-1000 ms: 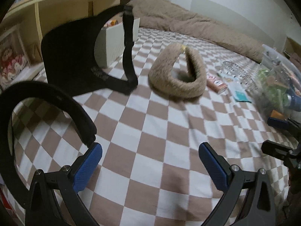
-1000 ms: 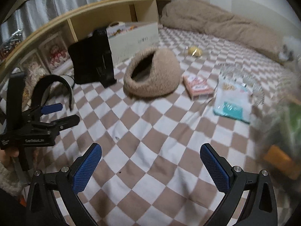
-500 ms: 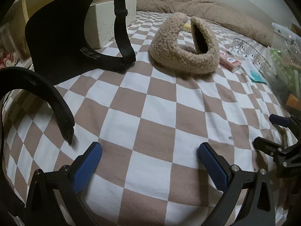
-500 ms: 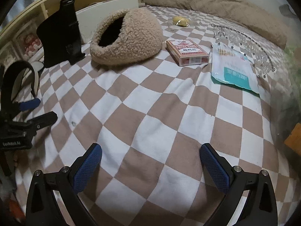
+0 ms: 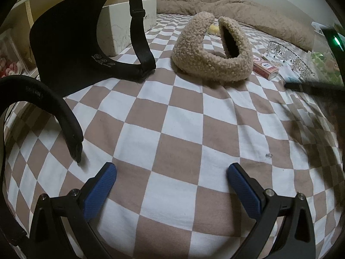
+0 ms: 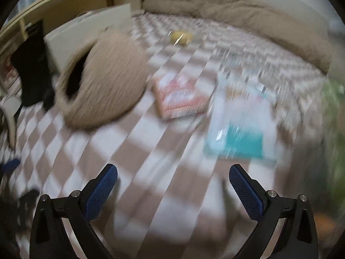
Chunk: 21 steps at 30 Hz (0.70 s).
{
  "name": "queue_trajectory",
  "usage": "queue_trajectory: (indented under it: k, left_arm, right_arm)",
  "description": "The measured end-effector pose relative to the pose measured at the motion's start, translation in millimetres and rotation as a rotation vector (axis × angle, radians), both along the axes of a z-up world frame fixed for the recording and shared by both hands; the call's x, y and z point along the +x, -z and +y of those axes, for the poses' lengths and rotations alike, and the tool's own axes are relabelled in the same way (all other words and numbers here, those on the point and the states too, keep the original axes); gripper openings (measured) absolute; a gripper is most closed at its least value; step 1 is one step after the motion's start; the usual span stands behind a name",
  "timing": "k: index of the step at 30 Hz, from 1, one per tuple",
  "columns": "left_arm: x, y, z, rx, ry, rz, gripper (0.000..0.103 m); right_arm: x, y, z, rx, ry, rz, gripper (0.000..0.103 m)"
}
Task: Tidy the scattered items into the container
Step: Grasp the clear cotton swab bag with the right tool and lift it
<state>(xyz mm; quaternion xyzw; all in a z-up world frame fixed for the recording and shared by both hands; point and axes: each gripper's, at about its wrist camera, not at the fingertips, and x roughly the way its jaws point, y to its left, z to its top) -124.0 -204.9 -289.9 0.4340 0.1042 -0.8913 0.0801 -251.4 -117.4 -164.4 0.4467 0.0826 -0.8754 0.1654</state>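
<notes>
My left gripper (image 5: 171, 182) is open and empty, low over the checkered bed cover (image 5: 179, 133). A black headband (image 5: 54, 108) lies just left of its left finger. A black visor (image 5: 71, 49) and a fuzzy tan earmuff (image 5: 207, 62) lie farther ahead. My right gripper (image 6: 172, 183) is open and empty; its view is blurred. Ahead of it lie the earmuff (image 6: 107, 86), a red card box (image 6: 181, 95), a clear packet with a teal label (image 6: 241, 127) and a small yellow item (image 6: 181, 36). The clear container (image 5: 325, 49) with green contents sits at the right edge.
A white box (image 5: 127, 28) stands behind the visor by a wooden shelf (image 5: 54, 2). A silver tiara (image 5: 289, 54) lies near the container. A brown blanket (image 5: 237, 10) runs along the far side. The other gripper's dark arm (image 5: 312, 86) crosses the left view's right side.
Both grippers have moved forward and lower over the bed. The right gripper is moving fast toward the card box and packet, so its view has blurred. Both stay open.
</notes>
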Motion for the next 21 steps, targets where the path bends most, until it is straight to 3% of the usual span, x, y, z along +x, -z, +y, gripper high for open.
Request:
queue_trajectory:
  k: [3, 5, 8, 14, 21]
  left_arm:
    - [2, 0, -2, 0.008, -0.001, 0.009, 0.103]
    - [2, 0, -2, 0.009, -0.002, 0.013, 0.103]
    - [0, 1, -1, 0.015, -0.003, 0.019, 0.103]
    - [4, 1, -3, 0.027, -0.005, 0.028, 0.103]
    - [4, 1, -3, 0.021, -0.009, 0.028, 0.103]
  right_arm:
    - [-29, -16, 2, 0.004, 0.051, 0.051, 0.101]
    - [-53, -23, 4, -0.021, 0.085, 0.049, 0.076]
    - [-85, -22, 7, -0.031, 0.131, 0.003, 0.050]
    - [-145, 4, 11, 0.010, 0.192, -0.107, 0.047]
    - [-199, 13, 29, 0.034, 0.282, -0.153, 0.047]
